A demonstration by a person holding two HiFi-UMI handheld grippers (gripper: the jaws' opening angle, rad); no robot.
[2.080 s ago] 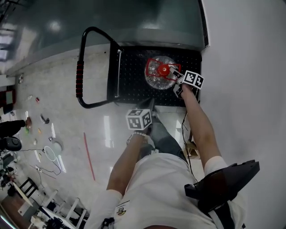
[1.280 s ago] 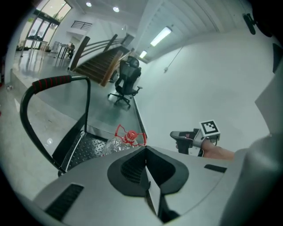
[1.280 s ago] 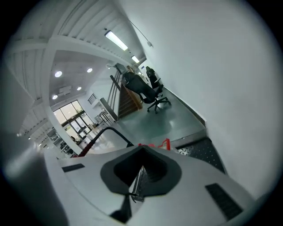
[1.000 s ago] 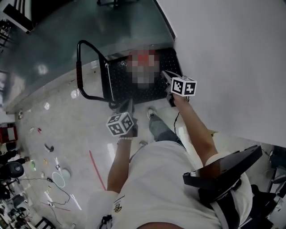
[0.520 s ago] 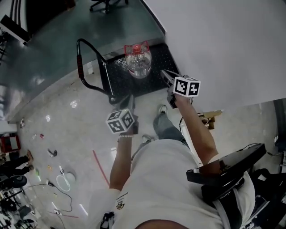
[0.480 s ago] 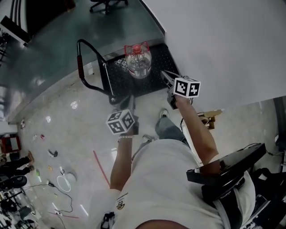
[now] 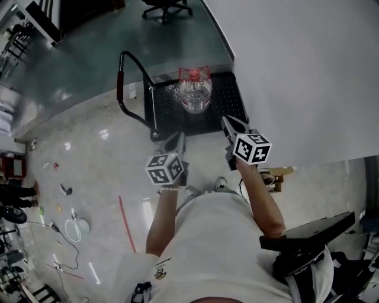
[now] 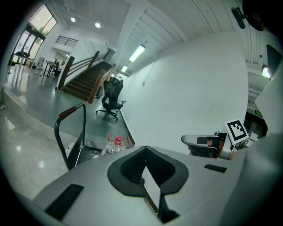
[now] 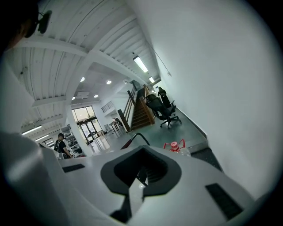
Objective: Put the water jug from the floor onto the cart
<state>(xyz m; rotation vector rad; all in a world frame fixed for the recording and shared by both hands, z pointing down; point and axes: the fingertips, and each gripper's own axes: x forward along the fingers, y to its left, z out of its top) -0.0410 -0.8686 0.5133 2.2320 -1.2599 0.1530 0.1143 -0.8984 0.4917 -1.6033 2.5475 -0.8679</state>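
The water jug (image 7: 195,92), clear with a red cap and red carry handle, stands upright on the black perforated deck of the cart (image 7: 228,105), beside the white wall. The cart's black push handle (image 7: 122,89) has a red grip. My left gripper (image 7: 179,138) and right gripper (image 7: 227,122) are both shut and empty, hanging in the air short of the cart's near edge and apart from the jug. The jug (image 8: 116,143) shows beyond my left gripper (image 8: 146,170), and its red handle (image 9: 177,146) beyond my right gripper (image 9: 141,174).
A white wall (image 7: 308,71) runs along the right. Cables and small items (image 7: 68,225) and a red stick (image 7: 125,222) lie on the glossy floor at left. An office chair (image 7: 169,7) stands beyond the cart, near a staircase (image 8: 84,84). A person (image 9: 62,144) stands far off.
My right gripper has let go of the jug's handle. Both grippers have drawn back from the cart and risen. The jug has stayed upright on the deck.
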